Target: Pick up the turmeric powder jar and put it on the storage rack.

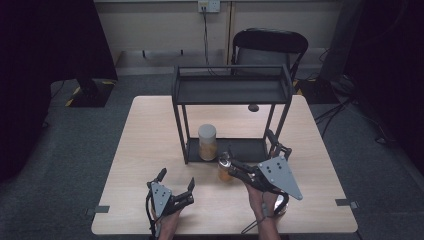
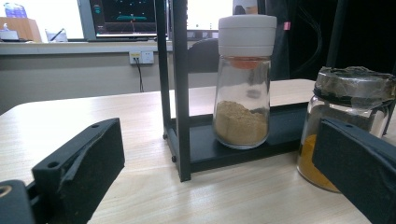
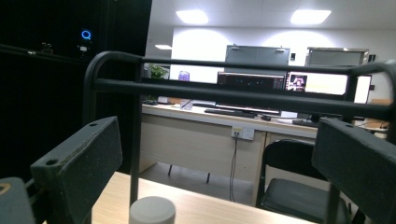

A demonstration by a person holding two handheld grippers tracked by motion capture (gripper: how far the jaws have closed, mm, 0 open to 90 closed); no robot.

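A black two-tier rack (image 1: 232,90) stands at the table's middle. On its lower shelf (image 2: 280,126) is a glass jar with a white cap (image 1: 207,142) (image 2: 243,88), holding tan powder. A second jar with a dark taped lid and orange powder (image 1: 224,169) (image 2: 343,116) stands on the table just in front of the rack. My left gripper (image 1: 177,178) (image 2: 217,158) is open near the front edge, aimed at the rack. My right gripper (image 1: 255,155) (image 3: 217,140) is open and tilted upward at the rack's top rails. Its left jaw is beside the orange jar. The white cap (image 3: 152,211) shows low between its jaws.
A small dark disc (image 1: 253,107) lies on the table (image 1: 150,130) behind the rack. A black chair (image 1: 270,47) stands beyond the far edge. Tape marks (image 1: 347,202) sit at the table's front corners. The table's left half is bare wood.
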